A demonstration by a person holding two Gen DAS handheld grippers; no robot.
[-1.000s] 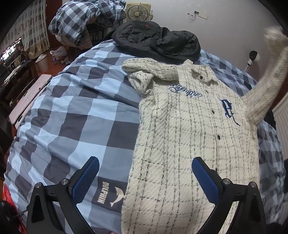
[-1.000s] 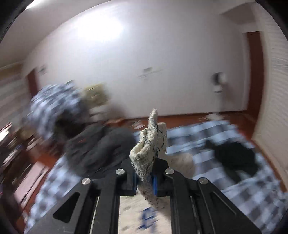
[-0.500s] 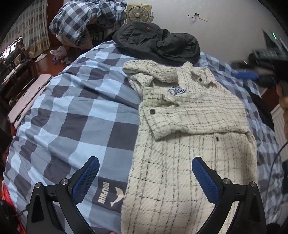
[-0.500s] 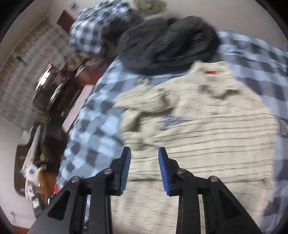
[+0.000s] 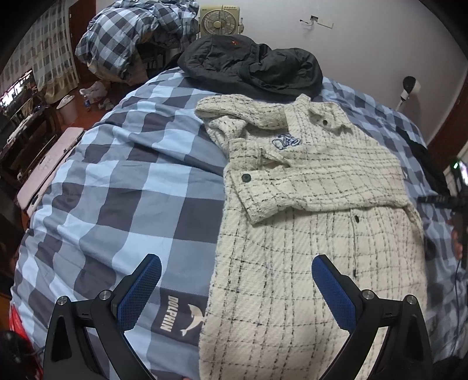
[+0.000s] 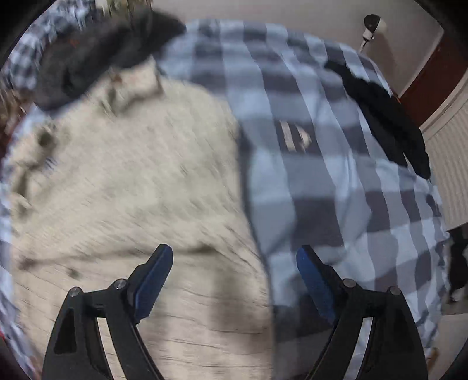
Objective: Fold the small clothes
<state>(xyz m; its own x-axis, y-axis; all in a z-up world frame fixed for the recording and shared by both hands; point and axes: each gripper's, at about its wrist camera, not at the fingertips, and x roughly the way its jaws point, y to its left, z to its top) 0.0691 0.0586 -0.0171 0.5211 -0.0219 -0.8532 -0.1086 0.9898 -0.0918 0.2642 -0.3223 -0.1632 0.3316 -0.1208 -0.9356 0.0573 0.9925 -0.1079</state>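
A cream checked jacket (image 5: 316,233) lies flat on a blue checked bed cover (image 5: 131,181). Its right sleeve (image 5: 316,187) is folded across the chest, cuff toward the left. The other sleeve (image 5: 239,114) lies bunched near the collar. My left gripper (image 5: 237,280) is open and empty, hovering over the jacket's lower left edge. My right gripper (image 6: 234,269) is open and empty above the jacket's right edge (image 6: 146,190); this view is blurred by motion. The right gripper also shows at the far right of the left wrist view (image 5: 456,201).
A black coat (image 5: 251,67) lies at the head of the bed, touching the collar. A checked duvet heap (image 5: 131,35) and a fan (image 5: 219,20) stand behind. A dark garment (image 6: 383,114) lies on the bed's right side. Furniture lines the left floor.
The right gripper carried the raised sleeve across the chest, let it go, opened wide and drew back to the jacket's right edge. The left gripper has not moved.
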